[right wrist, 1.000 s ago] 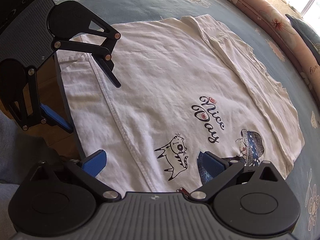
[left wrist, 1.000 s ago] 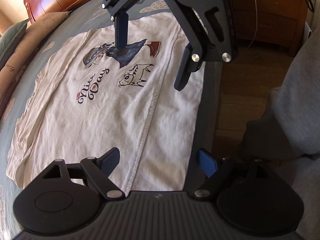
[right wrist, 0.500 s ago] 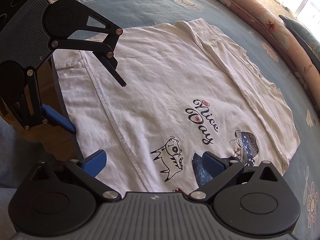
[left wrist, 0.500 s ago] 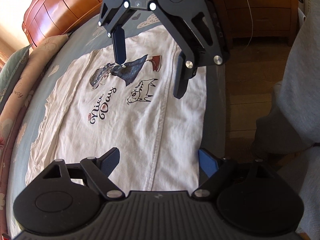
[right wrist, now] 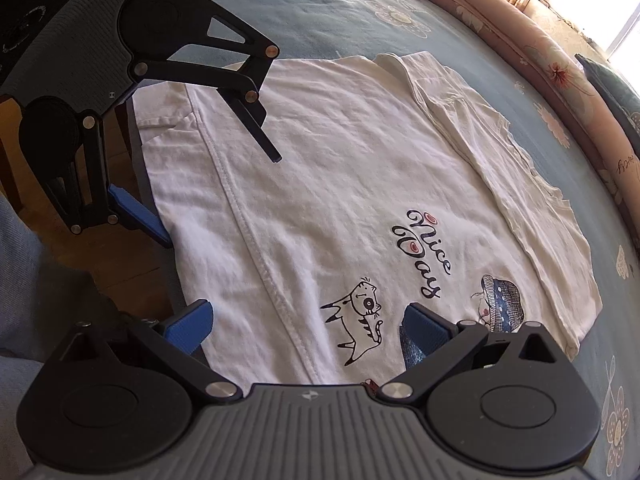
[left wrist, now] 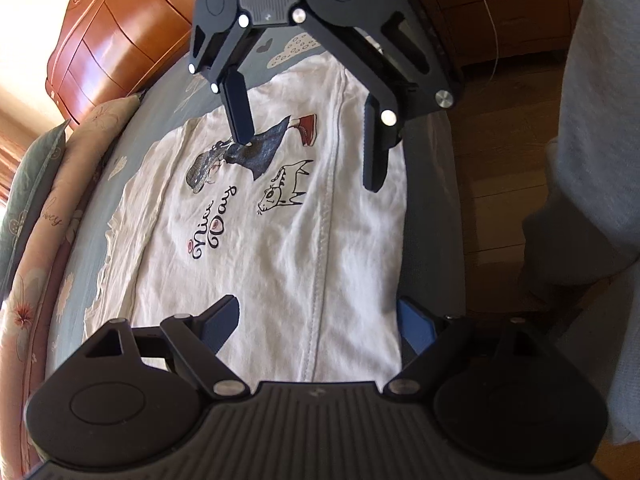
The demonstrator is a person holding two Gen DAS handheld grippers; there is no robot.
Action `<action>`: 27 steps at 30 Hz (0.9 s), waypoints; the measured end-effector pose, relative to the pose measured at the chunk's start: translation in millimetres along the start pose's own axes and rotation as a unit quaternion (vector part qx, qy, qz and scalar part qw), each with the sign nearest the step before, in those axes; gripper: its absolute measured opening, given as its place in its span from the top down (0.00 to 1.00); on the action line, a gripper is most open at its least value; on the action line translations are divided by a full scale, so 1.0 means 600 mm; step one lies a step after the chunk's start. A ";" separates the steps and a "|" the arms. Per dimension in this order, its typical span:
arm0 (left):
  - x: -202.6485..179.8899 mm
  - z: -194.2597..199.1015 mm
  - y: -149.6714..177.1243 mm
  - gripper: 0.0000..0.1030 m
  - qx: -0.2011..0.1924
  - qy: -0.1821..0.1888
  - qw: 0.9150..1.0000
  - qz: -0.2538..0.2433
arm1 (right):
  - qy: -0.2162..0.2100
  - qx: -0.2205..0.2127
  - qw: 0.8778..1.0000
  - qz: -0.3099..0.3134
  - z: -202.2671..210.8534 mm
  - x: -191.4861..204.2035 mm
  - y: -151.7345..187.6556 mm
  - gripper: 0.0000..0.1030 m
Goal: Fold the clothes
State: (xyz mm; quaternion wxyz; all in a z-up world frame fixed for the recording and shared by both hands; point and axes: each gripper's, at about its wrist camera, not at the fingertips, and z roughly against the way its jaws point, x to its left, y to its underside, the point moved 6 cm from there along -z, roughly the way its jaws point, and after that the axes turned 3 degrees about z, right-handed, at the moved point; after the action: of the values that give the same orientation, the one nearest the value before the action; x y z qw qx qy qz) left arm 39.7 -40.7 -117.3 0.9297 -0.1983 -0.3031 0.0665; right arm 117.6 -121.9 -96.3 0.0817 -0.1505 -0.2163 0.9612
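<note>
White T-shirt (right wrist: 344, 184) with a printed cat, a girl in a hat and the words "Nice Day" lies flat, print up, on a blue flowered bed (right wrist: 328, 20), its near long side along the bed's edge. Both long sides appear already turned in: one flap runs along a stitched hem near the bed's edge, another lies on the far side of the print. The folding looks partway done, with the crosswise fold still to come.

Left gripper (left wrist: 316, 322) hovers over one end of the shirt, jaws wide apart and holding nothing. Right gripper (right wrist: 306, 328) hovers over the other end, near the print, also wide open and empty. Each likely needs to drop onto its end of the shirt and pinch the cloth.

Beyond the shirt's near side the bed ends, with wooden floor (left wrist: 496, 208) below, so little room lies there. Past the shirt's far side, bare bedcover stretches to a long pink bolster (right wrist: 532, 40), giving free space.
</note>
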 end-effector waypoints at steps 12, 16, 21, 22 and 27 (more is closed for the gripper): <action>0.026 0.005 -0.006 0.16 -0.021 -0.046 0.999 -0.018 | -0.011 -0.021 1.000 0.017 0.004 0.012 -0.010 0.00; 0.035 0.005 -0.007 0.16 -0.017 -0.051 0.999 0.000 | -0.006 -0.027 0.999 0.041 -0.011 0.032 -0.018 0.00; 0.033 0.006 -0.006 0.16 -0.014 -0.051 0.999 0.011 | 0.018 -0.013 0.998 0.066 -0.039 0.043 -0.016 0.02; 0.033 0.007 -0.006 0.16 -0.015 -0.049 0.999 0.014 | 0.029 -0.012 0.997 0.075 -0.041 0.043 -0.016 0.02; 0.010 0.004 -0.012 0.16 -0.016 -0.024 1.000 0.012 | 0.050 -0.016 0.996 0.070 -0.036 0.025 -0.020 0.02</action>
State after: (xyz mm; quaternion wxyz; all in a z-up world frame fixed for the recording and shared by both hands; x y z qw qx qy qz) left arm 43.2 -45.2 -109.5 0.9182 -0.2149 -0.3237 0.0773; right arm 111.4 -99.3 -113.2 0.0224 -0.2145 -0.2159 0.9523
